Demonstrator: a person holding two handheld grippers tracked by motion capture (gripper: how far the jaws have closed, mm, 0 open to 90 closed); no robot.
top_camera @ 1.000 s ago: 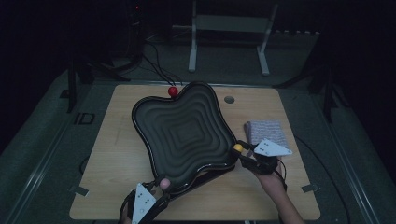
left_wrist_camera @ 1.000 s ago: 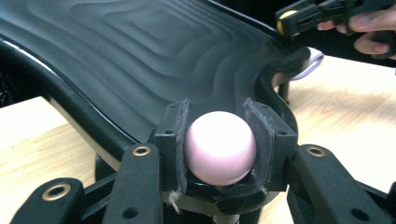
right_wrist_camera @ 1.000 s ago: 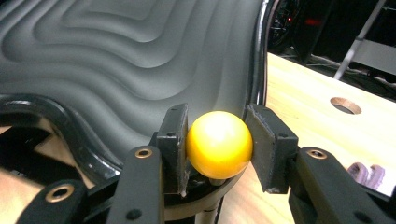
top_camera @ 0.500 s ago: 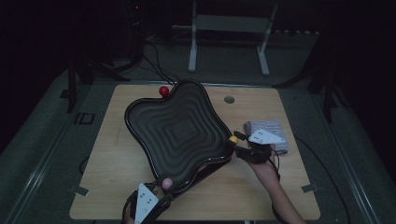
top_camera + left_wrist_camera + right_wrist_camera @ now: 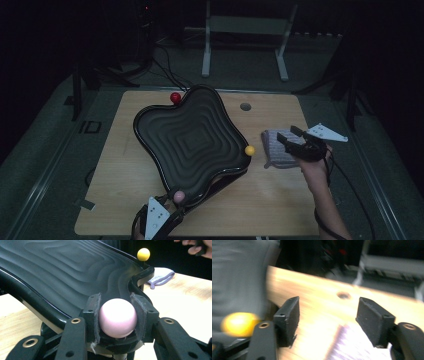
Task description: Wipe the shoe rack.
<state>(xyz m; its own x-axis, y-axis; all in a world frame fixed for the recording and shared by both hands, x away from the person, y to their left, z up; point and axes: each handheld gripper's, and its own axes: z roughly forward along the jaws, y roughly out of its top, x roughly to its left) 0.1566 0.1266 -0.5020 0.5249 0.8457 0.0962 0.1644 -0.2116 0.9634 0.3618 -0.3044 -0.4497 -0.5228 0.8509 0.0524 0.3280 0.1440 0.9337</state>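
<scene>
The wooden table (image 5: 125,200) carries everything, and a small round hole (image 5: 245,106) marks its far side. Beyond it a pale metal frame (image 5: 245,45) stands on the dark floor.

Largest on the table is the black tray (image 5: 192,142), a wavy-edged, four-lobed dish with stepped ripples running inward to its middle. It sits tilted, its near corner raised off the wood. Each visible corner bears a coloured ball knob: a red knob (image 5: 175,97) at the far corner, a yellow knob (image 5: 250,150) at the right corner, and a pink knob (image 5: 178,196) at the near corner.

Just right of the tray lies a folded, pale lilac cloth (image 5: 277,147), flat on the wood, close to the yellow knob but apart from it.

The left gripper (image 5: 167,217) sits at the near table edge, its padded jaws clamped on the pink knob; in the left gripper view the pink knob (image 5: 118,318) is smooth, glossy and pressed on both sides by the pads.

The right gripper (image 5: 290,140) hovers over the cloth, well clear of the tray. Its jaws have just been opening and stand apart with nothing between them; its own view is blurred, with the yellow knob (image 5: 238,323) off to its left.
</scene>
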